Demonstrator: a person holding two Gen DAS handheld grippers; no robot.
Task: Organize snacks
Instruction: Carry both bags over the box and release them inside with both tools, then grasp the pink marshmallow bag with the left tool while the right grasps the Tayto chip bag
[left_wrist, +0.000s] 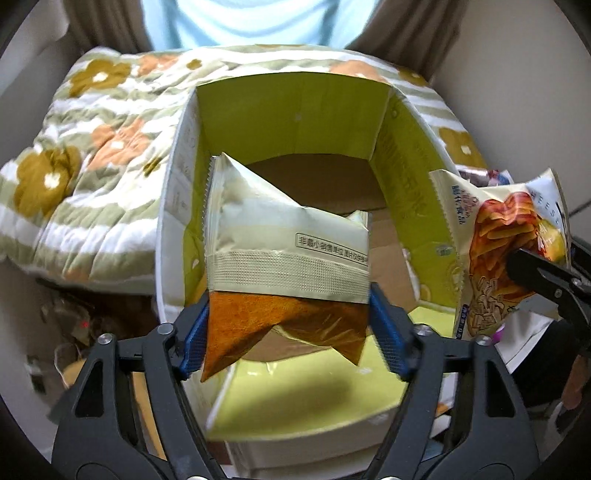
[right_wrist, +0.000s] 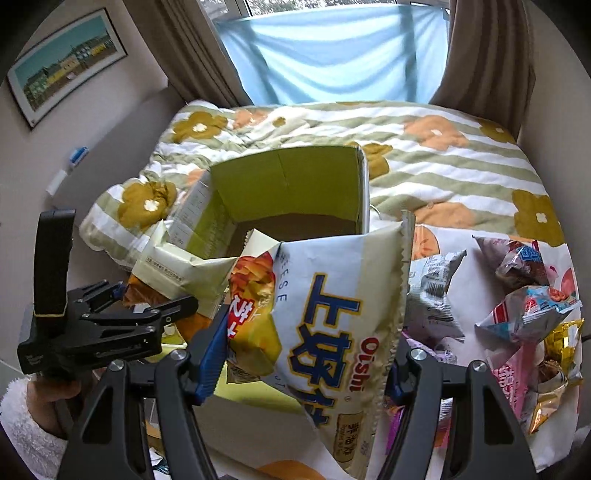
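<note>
- Cream-and-orange snack bag (left_wrist: 284, 258) is seen between the blue pads (left_wrist: 386, 334) of the left gripper (left_wrist: 290, 332), above the open green-lined box (left_wrist: 288, 122); whether the pads press it cannot be told.
- Oishi cheese snack bag (right_wrist: 325, 314) is clamped in the right gripper (right_wrist: 303, 365), jaws part-closed on it, near the box's right wall.
- Box is set on a floral quilt (right_wrist: 461, 158).
- Loose snack packets (right_wrist: 532, 310) are piled on the quilt, right of the box.
- A white fleece sleeve (right_wrist: 26, 424) is visible behind the left gripper.
</note>
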